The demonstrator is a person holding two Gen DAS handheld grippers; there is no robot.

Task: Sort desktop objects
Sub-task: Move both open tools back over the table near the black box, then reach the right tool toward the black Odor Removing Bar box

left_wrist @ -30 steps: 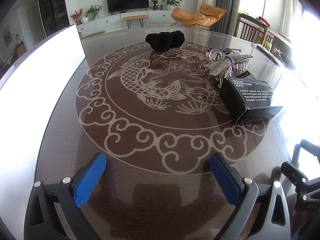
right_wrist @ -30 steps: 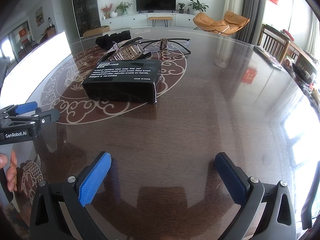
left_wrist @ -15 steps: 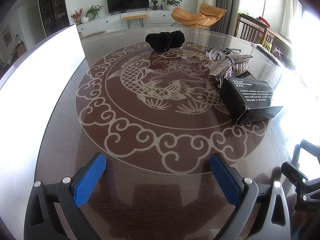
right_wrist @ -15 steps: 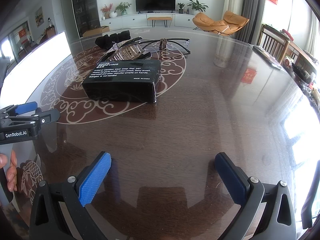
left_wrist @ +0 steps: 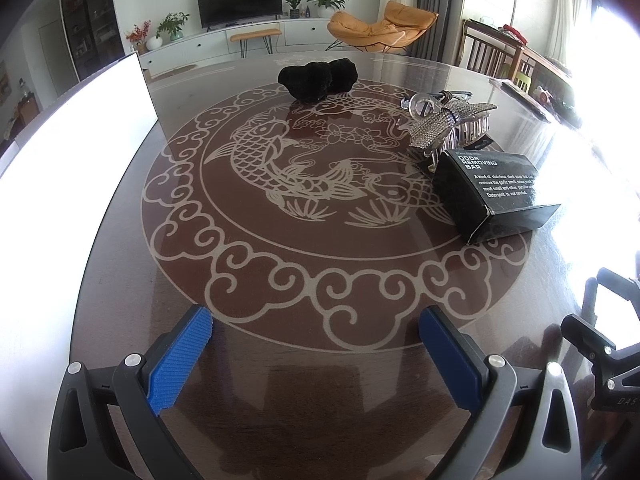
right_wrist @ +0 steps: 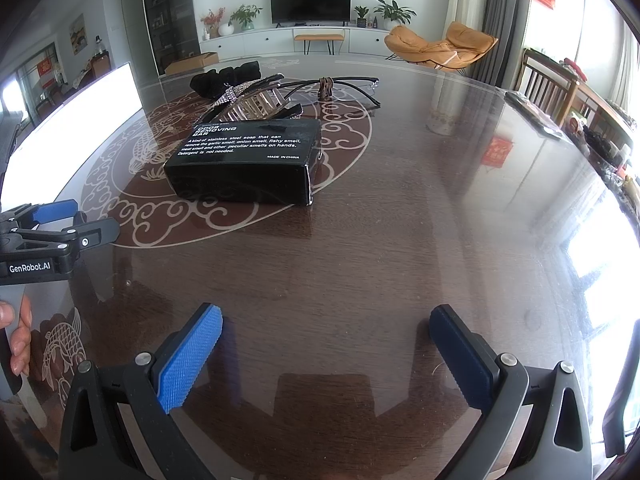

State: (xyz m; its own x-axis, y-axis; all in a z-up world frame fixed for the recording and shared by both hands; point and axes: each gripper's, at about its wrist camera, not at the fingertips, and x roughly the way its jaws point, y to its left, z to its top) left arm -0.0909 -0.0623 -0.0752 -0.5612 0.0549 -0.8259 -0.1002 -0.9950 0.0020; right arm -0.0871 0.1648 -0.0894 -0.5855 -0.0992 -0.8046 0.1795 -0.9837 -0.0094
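Note:
A black box [left_wrist: 490,194] [right_wrist: 248,160] printed "Odor Removing Bar" lies on the dark round table [left_wrist: 304,264]. Behind it sits a rhinestone hair claw clip [left_wrist: 446,128] [right_wrist: 252,102]. A black fuzzy scrunchie [left_wrist: 316,78] [right_wrist: 226,76] lies farther back. Eyeglasses [right_wrist: 340,84] with a small brown hair tie [right_wrist: 326,87] lie beyond the clip. My left gripper [left_wrist: 316,354] is open and empty near the table's front edge. My right gripper [right_wrist: 326,356] is open and empty, to the right of the left one, well short of the box.
A bright white panel [left_wrist: 60,168] [right_wrist: 76,116] stands along the table's left edge. The left gripper's body [right_wrist: 44,240] shows at the left of the right wrist view. Wooden chairs [right_wrist: 548,88] stand at the table's far right side.

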